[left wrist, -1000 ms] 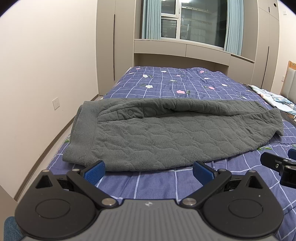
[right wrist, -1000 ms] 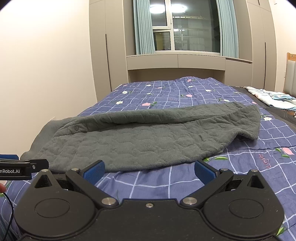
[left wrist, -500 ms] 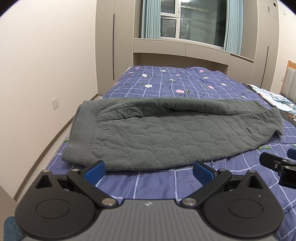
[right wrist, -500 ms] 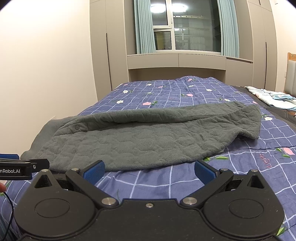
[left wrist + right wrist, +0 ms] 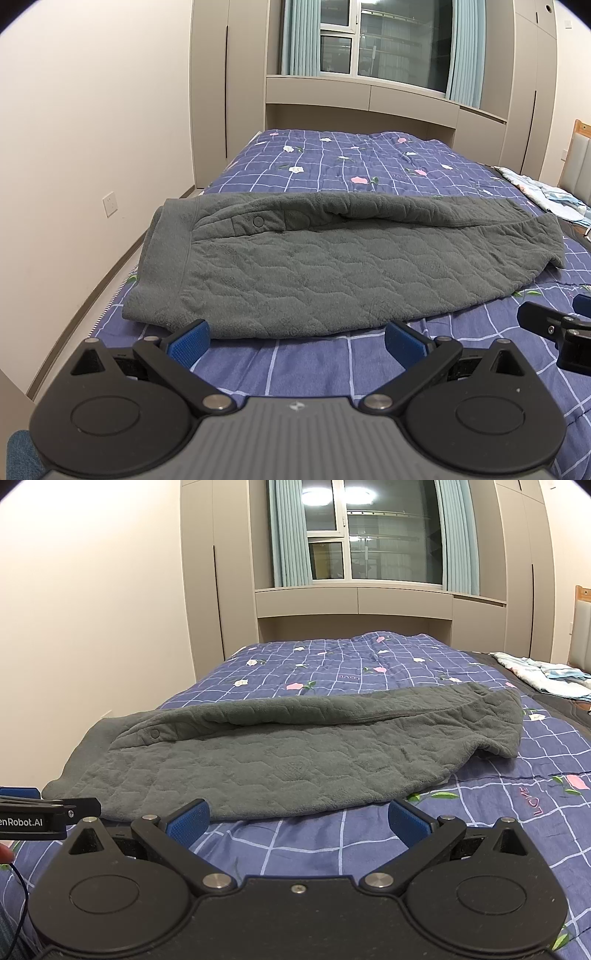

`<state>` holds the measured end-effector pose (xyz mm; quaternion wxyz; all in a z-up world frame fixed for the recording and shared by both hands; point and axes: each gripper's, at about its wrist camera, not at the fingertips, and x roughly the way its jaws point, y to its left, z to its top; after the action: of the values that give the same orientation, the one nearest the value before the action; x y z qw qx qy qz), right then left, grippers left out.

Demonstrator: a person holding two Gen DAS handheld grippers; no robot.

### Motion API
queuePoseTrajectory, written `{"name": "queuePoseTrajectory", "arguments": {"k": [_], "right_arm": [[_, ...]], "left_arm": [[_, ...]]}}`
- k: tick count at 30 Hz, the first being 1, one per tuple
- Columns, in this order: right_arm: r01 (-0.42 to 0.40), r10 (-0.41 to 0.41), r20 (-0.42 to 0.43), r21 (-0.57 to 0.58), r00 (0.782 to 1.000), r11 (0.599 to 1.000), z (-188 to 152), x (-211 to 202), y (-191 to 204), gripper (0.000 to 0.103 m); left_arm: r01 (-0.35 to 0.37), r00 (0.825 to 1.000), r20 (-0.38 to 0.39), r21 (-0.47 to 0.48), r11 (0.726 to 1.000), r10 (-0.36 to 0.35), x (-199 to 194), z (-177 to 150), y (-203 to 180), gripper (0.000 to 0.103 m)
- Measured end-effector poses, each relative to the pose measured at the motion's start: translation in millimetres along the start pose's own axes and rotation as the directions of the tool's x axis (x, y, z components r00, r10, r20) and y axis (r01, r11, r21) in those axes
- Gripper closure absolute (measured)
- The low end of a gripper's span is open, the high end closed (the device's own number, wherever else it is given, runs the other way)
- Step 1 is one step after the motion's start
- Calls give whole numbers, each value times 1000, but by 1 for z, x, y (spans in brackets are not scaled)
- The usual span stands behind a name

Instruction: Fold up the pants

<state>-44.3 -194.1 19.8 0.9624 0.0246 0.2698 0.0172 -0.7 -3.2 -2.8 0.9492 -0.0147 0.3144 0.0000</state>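
Grey quilted fleece pants [image 5: 314, 266] lie flat across the bed, folded lengthwise, waistband with a button at the left and leg ends at the right; they also show in the right wrist view [image 5: 280, 760]. My left gripper [image 5: 297, 338] is open and empty, hovering just short of the pants' near edge. My right gripper [image 5: 297, 818] is open and empty, also just short of the near edge. The right gripper shows at the right edge of the left wrist view [image 5: 554, 328]; the left gripper shows at the left edge of the right wrist view [image 5: 44, 814].
The bed has a blue checked floral quilt [image 5: 332, 369]. A light patterned cloth [image 5: 543, 675] lies at the bed's far right by the headboard. A wall [image 5: 92, 147] runs along the left side, wardrobes and a window stand behind.
Both views have shifted very slightly; the pants and both open grippers stay as they were.
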Motion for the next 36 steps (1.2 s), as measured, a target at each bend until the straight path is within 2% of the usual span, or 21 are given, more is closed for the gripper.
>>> {"name": "queuePoseTrajectory", "arguments": {"k": [26, 36], "right_arm": [[-1, 1, -4, 1, 1000, 1000, -1, 0, 0, 0], [-6, 6, -24, -1, 1000, 1000, -1, 4, 2, 0]], "left_arm": [[0, 1000, -6, 0, 1000, 0, 1, -1, 0, 0], [-4, 999, -42, 0, 1000, 4, 7, -1, 0, 0]]}}
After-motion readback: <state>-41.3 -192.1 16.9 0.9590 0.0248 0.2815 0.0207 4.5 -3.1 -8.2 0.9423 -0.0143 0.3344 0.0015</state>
